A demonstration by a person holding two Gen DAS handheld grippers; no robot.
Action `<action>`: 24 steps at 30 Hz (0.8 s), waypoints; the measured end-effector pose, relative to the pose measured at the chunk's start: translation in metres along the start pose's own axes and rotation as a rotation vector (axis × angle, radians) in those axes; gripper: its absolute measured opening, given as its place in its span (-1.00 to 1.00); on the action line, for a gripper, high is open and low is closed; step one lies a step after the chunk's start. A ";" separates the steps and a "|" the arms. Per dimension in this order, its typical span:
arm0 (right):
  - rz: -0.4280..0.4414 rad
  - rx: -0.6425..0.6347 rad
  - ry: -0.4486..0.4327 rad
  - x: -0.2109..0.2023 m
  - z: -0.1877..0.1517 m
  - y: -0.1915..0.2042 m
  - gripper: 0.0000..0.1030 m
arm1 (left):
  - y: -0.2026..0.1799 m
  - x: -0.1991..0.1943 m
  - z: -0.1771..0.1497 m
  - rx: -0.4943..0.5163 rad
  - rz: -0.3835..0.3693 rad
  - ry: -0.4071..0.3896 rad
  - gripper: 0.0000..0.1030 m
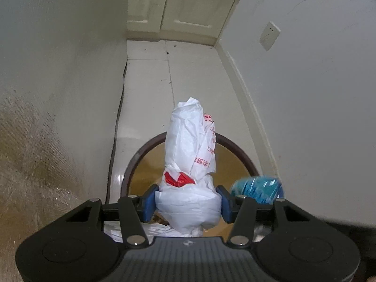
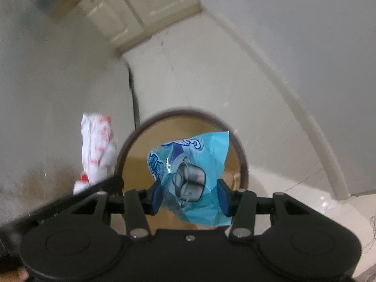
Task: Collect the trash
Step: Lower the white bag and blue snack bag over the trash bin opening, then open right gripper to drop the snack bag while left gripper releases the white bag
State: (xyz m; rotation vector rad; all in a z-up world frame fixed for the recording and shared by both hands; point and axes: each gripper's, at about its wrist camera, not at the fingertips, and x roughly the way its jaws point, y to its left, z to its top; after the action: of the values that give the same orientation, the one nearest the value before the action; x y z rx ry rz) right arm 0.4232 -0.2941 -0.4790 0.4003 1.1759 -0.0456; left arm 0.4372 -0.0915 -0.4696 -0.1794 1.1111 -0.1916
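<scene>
My left gripper (image 1: 188, 205) is shut on a crumpled white plastic bag (image 1: 190, 155) with red print, which stands up between the blue pads (image 1: 150, 203) above a round bin (image 1: 131, 164) with a dark rim and brown inside. My right gripper (image 2: 189, 198) is shut on a light blue wrapper (image 2: 192, 176) with a pot printed on it, held over the same bin (image 2: 243, 164). From the right wrist view the white bag (image 2: 98, 145) and the left gripper's black body show at the left. In the left wrist view the blue wrapper (image 1: 257, 189) is blurred at the right.
The bin stands on a pale tiled floor (image 1: 188, 75) in a narrow passage between a white wall with a socket (image 1: 270, 35) on the right and a stained wall (image 1: 47, 94) on the left. White cabinet doors (image 1: 183, 7) close the far end.
</scene>
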 end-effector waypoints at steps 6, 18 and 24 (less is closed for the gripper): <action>0.010 -0.074 0.140 0.043 -0.005 0.009 -0.04 | 0.007 0.018 0.003 -0.004 -0.015 0.012 0.03; 0.006 -0.085 0.237 0.068 -0.008 0.006 0.37 | 0.014 0.043 -0.002 -0.044 -0.041 0.083 0.03; -0.037 -0.091 0.254 0.073 -0.006 0.001 0.38 | 0.014 0.047 -0.004 -0.041 -0.048 0.096 0.03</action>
State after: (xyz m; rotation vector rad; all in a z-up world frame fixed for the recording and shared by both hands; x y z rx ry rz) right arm 0.4464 -0.2784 -0.5466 0.3098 1.4302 0.0271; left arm 0.4544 -0.0900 -0.5158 -0.2361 1.2079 -0.2222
